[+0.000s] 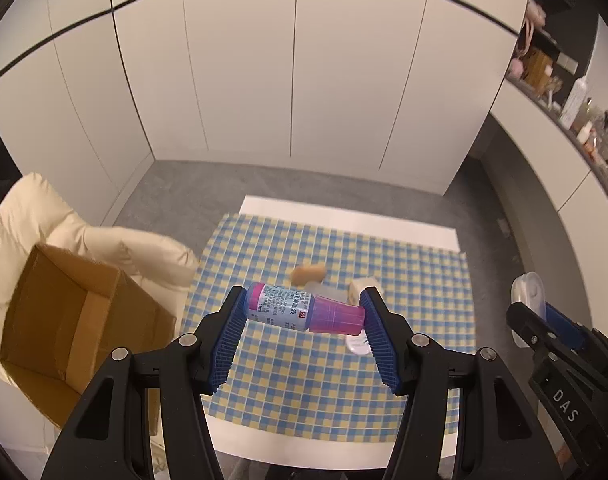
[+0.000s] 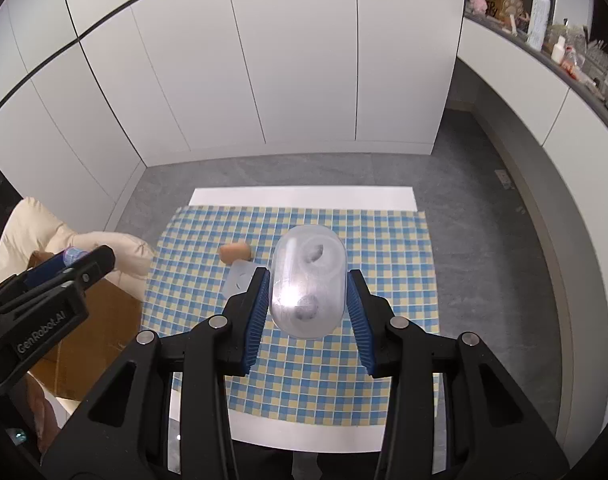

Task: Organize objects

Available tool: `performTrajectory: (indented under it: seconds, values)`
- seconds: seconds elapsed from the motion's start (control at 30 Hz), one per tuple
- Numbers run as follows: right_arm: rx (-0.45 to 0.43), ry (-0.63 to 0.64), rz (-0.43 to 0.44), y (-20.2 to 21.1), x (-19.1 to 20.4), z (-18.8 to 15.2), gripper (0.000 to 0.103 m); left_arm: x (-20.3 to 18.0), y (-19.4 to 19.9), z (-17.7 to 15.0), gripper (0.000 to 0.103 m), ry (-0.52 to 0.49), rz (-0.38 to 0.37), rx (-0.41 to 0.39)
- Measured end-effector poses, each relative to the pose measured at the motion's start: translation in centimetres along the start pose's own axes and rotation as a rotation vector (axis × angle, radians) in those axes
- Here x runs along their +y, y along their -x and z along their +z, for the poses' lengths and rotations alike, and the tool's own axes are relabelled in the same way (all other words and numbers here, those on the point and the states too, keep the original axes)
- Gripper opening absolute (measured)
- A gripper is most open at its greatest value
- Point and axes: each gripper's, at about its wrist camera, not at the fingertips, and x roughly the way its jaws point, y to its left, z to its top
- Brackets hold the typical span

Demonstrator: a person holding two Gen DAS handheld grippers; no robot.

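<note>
My left gripper (image 1: 304,314) is shut on a small bottle (image 1: 288,306) with a blue label and a pink cap, held sideways above the checked cloth (image 1: 323,384). My right gripper (image 2: 308,294) is shut on a clear oval plastic case (image 2: 308,280), also held up over the cloth. The same case (image 1: 525,286) shows at the right edge of the left wrist view, in the right gripper (image 1: 533,312). The left gripper (image 2: 78,262) with the bottle (image 2: 72,255) shows at the left of the right wrist view. On the cloth lie a tan object (image 2: 235,253) and a clear plastic piece (image 2: 240,278).
An open cardboard box (image 1: 76,320) rests on a cream cushioned seat (image 1: 36,224) left of the white table (image 2: 304,197). A pale block (image 1: 361,286) and a white round item (image 1: 357,346) lie on the cloth. White cupboards stand behind, and a cluttered shelf (image 2: 543,36) is at the right.
</note>
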Motion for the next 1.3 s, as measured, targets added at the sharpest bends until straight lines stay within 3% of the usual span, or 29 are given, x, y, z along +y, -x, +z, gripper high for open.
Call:
performTrajectory:
  seconds: [0.37, 0.9, 1.3]
  values:
    - [-0.098, 0.049, -0.017, 8.4, 1.0, 3.1, 0.04, -0.8, 7.9, 3.2, 0.058, -0.011, -0.021, -0.097]
    - [-0.101, 0.054, -0.02, 9.1, 1.0, 2.9, 0.04, -1.7, 10.4, 3.2, 0.058, -0.047, -0.058, -0.108]
    - [-0.111, 0.073, -0.055, 10.6, 1.6, 1.0, 0.04, -1.5, 12.3, 0.5, 0.058, -0.071, -0.025, -0.133]
